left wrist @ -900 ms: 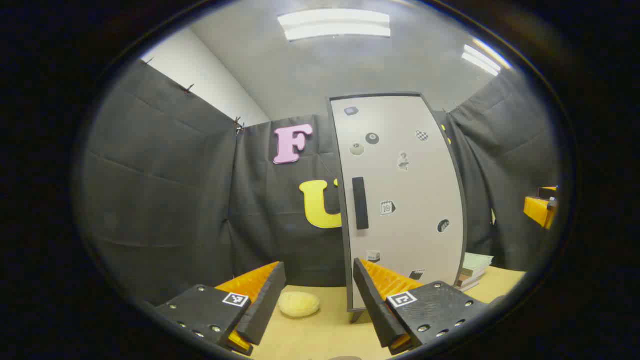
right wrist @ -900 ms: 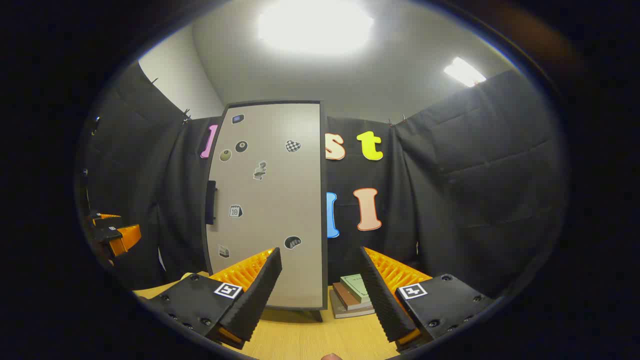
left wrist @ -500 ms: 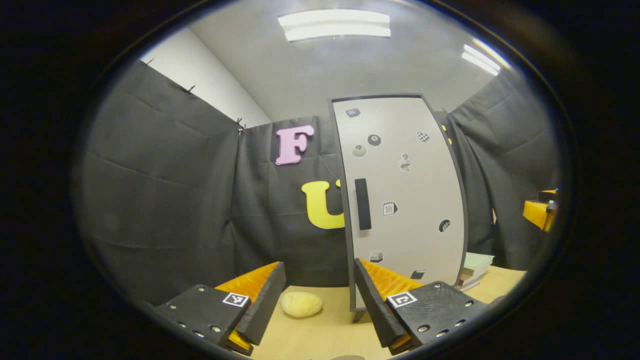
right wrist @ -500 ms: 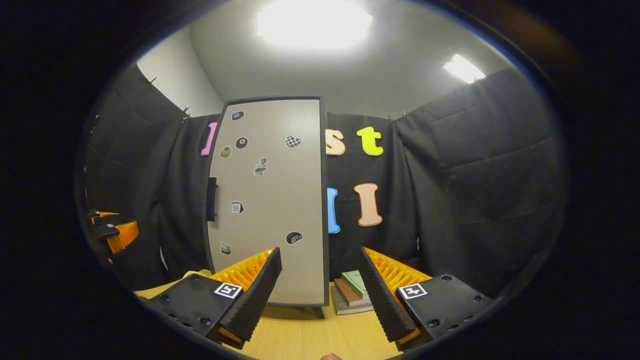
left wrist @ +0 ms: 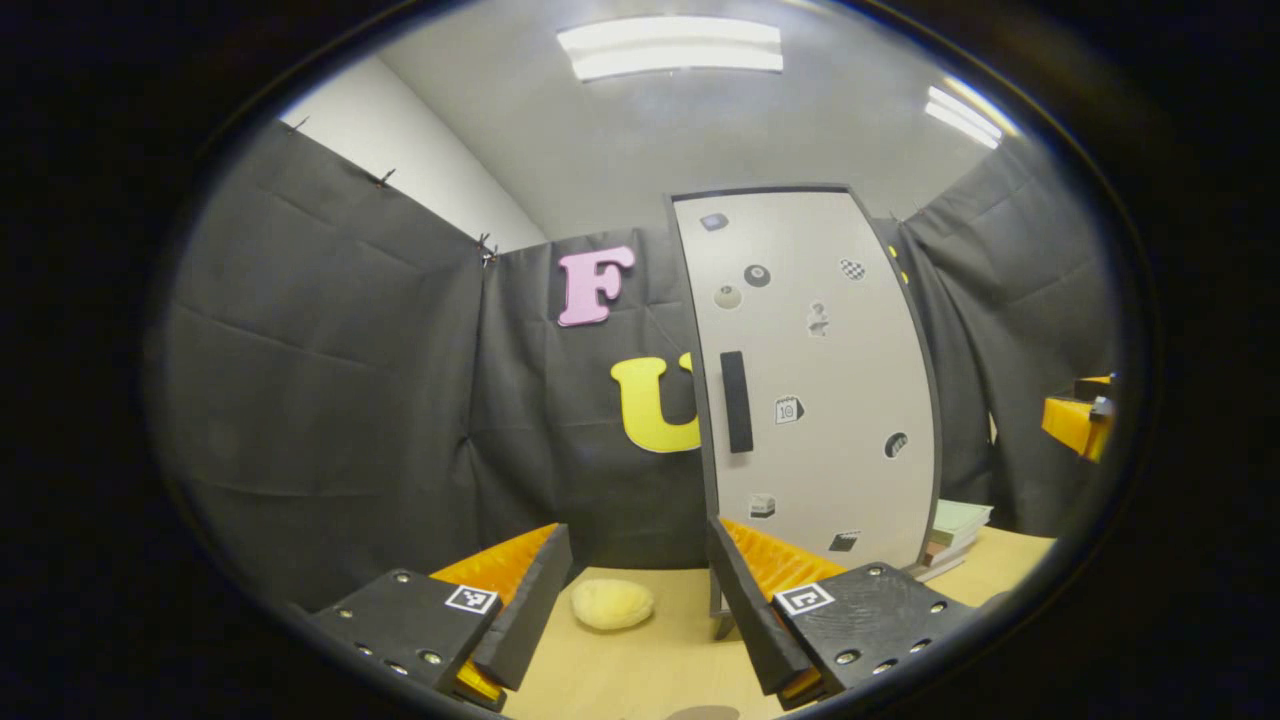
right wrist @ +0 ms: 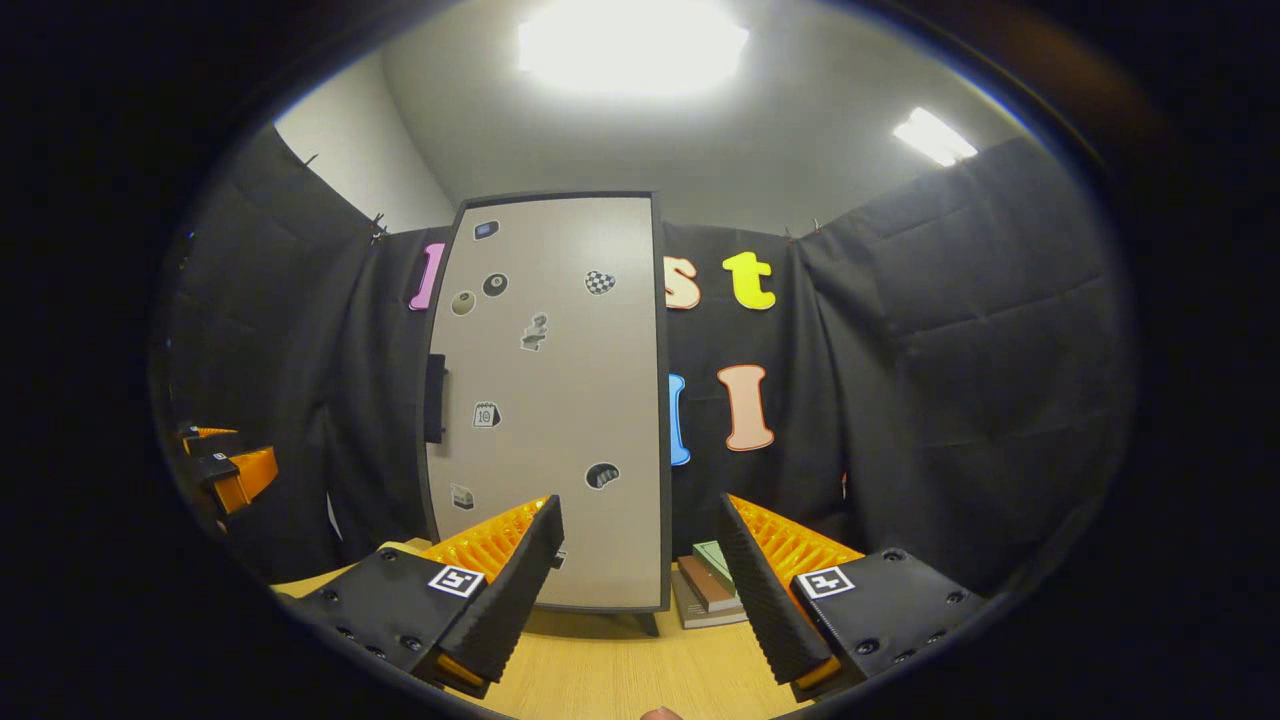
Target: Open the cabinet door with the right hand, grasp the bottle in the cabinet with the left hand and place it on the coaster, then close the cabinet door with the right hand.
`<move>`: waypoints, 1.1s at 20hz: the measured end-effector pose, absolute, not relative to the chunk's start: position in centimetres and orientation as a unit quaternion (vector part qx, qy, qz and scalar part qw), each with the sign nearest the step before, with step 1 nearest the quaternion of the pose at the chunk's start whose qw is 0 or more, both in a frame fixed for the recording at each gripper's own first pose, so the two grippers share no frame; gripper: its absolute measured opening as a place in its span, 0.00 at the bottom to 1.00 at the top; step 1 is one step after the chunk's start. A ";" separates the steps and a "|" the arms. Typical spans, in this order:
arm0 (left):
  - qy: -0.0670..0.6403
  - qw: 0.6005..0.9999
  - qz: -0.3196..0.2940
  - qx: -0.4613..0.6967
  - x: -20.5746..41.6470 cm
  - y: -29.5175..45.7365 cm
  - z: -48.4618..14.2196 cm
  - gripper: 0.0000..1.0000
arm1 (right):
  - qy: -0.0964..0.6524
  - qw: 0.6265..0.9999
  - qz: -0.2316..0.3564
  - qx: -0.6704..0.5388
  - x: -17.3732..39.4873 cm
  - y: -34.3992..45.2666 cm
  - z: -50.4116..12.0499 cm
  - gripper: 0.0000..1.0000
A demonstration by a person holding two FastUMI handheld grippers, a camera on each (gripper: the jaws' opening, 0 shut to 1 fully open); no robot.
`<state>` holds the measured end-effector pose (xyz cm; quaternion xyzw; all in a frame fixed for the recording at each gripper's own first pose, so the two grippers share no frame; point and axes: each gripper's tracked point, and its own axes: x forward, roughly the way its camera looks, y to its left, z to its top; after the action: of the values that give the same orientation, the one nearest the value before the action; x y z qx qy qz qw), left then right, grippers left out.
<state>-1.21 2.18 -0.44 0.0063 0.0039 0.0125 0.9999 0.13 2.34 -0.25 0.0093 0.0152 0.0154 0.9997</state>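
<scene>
Door [right wrist: 550, 400] of the cabinet stands shut, bottle presumably hidden behind it, so step one is in hand: the right gripper [right wrist: 640, 570], jaws wide and empty, must reach left to the handle [right wrist: 435, 398], while the left gripper [left wrist: 640, 590] waits wide.

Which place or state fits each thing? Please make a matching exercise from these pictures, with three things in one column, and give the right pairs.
Things:
1. cabinet door
2. yellow coaster
3. stack of books

Places or states:
A. on the table, right of the cabinet
B. closed, with stickers on it
C. on the table, left of the cabinet

Pairs: 1-B, 2-C, 3-A
</scene>
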 end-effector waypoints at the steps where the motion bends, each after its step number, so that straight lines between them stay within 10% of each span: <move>1: 0.004 1.000 0.013 0.007 -1.4 2.3 -0.5 0.84 | 0.015 1.000 0.019 0.011 0.4 2.7 -0.1 0.97; 22: 0.031 0.993 0.110 0.014 -3.1 10.8 -3.7 0.82 | -0.010 0.989 0.143 0.032 13.8 19.1 6.0 0.98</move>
<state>-3.10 10.78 -3.67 0.0136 0.0308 0.1098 0.9934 13.79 19.11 6.03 0.0320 -0.0099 0.1429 0.9892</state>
